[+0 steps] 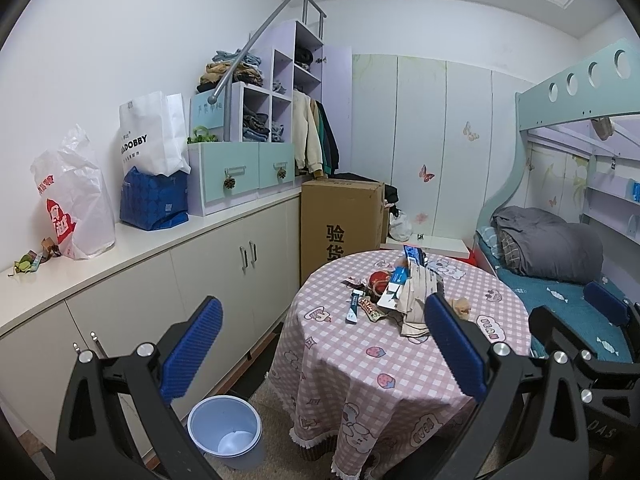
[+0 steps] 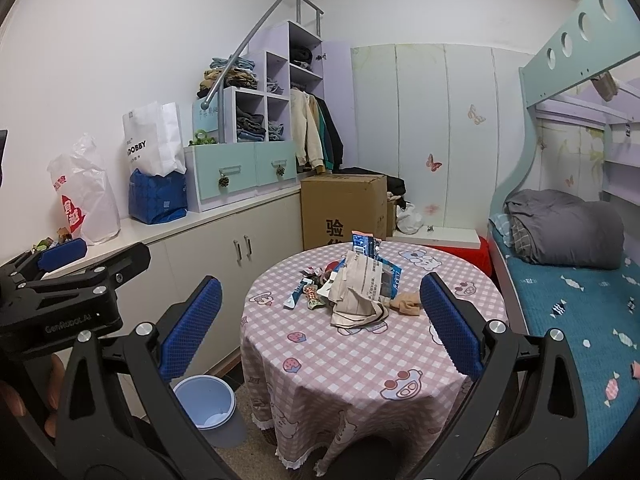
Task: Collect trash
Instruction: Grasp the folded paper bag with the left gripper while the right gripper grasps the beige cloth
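Note:
A pile of trash (image 1: 394, 292) lies on a round table with a pink checked cloth (image 1: 384, 360): snack wrappers, a blue and white sachet (image 1: 353, 307), blue packets and crumpled beige paper (image 2: 360, 300). A light blue bin (image 1: 225, 428) stands on the floor left of the table; it also shows in the right wrist view (image 2: 206, 402). My left gripper (image 1: 322, 350) is open and empty, held back from the table. My right gripper (image 2: 320, 326) is open and empty, also short of the table. The trash pile (image 2: 346, 280) sits between its fingers in view.
A white counter with cabinets (image 1: 132, 240) runs along the left wall, carrying plastic bags (image 1: 78, 200), a blue bag and small scraps (image 1: 28, 262). A cardboard box (image 1: 340, 220) stands behind the table. A bunk bed (image 1: 560, 280) is at the right.

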The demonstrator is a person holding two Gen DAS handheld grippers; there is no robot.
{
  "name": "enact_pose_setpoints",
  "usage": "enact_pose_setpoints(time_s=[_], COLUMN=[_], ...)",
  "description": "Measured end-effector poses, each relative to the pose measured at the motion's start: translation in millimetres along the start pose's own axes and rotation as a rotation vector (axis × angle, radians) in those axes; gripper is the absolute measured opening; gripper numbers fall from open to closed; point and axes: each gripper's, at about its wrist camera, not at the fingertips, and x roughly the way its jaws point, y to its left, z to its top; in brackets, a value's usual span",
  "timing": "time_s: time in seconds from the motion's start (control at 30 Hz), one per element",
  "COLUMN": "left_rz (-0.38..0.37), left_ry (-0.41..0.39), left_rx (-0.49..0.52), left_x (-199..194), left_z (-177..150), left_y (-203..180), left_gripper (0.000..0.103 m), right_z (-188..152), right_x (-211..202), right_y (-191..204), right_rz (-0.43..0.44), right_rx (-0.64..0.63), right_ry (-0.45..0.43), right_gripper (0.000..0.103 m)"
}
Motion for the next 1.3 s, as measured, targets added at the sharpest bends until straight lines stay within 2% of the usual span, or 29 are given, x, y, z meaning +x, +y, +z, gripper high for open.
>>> enact_pose_setpoints(time_s=[0.2, 0.3, 0.5, 0.7, 0.93, 1.03, 1.3], left_rz=[-0.009, -0.039, -0.122, -0.163, -0.185, -0.211, -0.303], left_ry=[0.048, 0.086, 0.263, 0.366, 0.427, 0.450, 0.431], left_rx=[0.011, 0.025, 0.044, 0.053, 0.034, 0.006, 0.020], left_x=[22, 45, 114, 169, 220, 243, 289], left_z=[-3, -9, -34, -49, -51, -49, -41], left_y=[-5, -9, -20, -33, -48, -55, -103], left_gripper=[0.099, 0.099, 0.099, 0.099, 0.099, 0.099, 0.098], right_z=[-9, -15, -30, -53, -64, -68, -64], right_x=[21, 38, 90, 142, 191, 210, 235], right_y=[-14, -23, -47, -77, -102, -120, -165], right_rz=[-0.007, -0.018, -0.044, -0.069, -0.086, -0.104, -0.175], right_rx=[0.050, 0.067, 0.114, 0.178, 0.207, 0.258, 0.336], right_ry=[0.056, 0.090, 0.199, 0.308, 0.360, 0.379, 0.375], right_gripper=[0.097, 0.097, 0.097, 0.097, 0.097, 0.097, 0.097])
